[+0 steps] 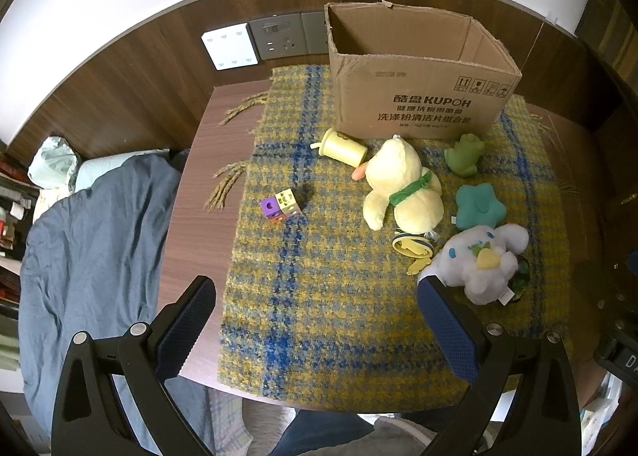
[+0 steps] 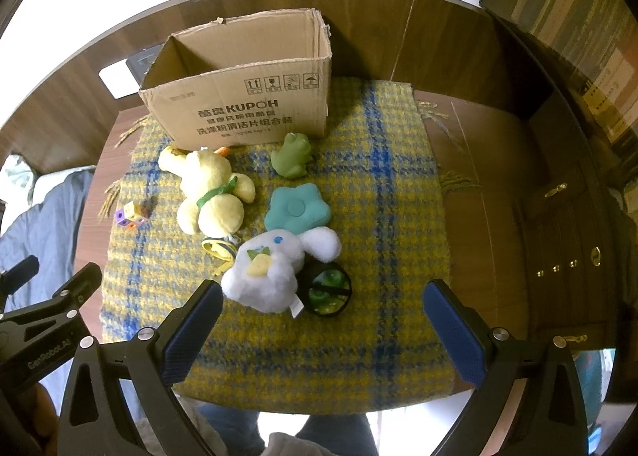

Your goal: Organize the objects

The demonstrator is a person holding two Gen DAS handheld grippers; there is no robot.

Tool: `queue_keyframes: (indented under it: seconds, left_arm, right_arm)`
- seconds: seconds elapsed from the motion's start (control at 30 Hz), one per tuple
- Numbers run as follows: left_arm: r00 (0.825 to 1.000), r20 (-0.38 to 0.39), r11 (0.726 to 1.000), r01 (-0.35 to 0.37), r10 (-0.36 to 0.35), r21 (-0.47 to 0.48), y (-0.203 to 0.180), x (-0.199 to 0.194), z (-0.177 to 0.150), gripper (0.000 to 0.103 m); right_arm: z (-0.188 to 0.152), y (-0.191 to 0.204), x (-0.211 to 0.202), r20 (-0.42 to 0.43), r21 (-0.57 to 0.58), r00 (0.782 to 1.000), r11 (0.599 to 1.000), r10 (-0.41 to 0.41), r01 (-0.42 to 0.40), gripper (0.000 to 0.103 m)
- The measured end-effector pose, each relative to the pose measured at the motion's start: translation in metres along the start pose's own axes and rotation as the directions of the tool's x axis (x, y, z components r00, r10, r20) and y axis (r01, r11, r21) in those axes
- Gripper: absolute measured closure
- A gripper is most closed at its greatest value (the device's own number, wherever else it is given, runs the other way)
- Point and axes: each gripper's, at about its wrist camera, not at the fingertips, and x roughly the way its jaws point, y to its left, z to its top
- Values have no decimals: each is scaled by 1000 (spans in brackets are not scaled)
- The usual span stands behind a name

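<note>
The right gripper (image 2: pixel 323 326) and left gripper (image 1: pixel 315 320) both hang wide apart and empty above the near edge of the plaid cloth (image 2: pixel 398 216), so nothing looks packed yet. The white plush (image 2: pixel 275 272) lies just ahead of the right gripper, probably the first pick. Farther back, the cardboard box (image 2: pixel 239 113) stands open-topped.

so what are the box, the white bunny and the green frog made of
Box: plain brown cardboard, matte, with ragged torn top edges and printed markings. White bunny: fluffy plush fabric, with a sewn tag at its base. Green frog: smooth, matte, moulded look, probably rubber or soft plastic; hard to be sure.
</note>
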Motion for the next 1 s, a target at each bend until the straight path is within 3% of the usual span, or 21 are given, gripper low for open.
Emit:
queue_keyframes:
  seconds: [0.5, 1.0]
  left_arm:
    - [1000, 10, 1000, -5, 5, 19, -10, 6, 3, 0]
    - [1000, 16, 999, -8, 7, 47, -33, 37, -2, 0]
  right_arm:
    - [-3, -10, 9, -12, 30, 1000, 1000, -6, 7, 2]
    - [-19, -15, 50, -63, 19, 998, 1000, -14, 15, 2]
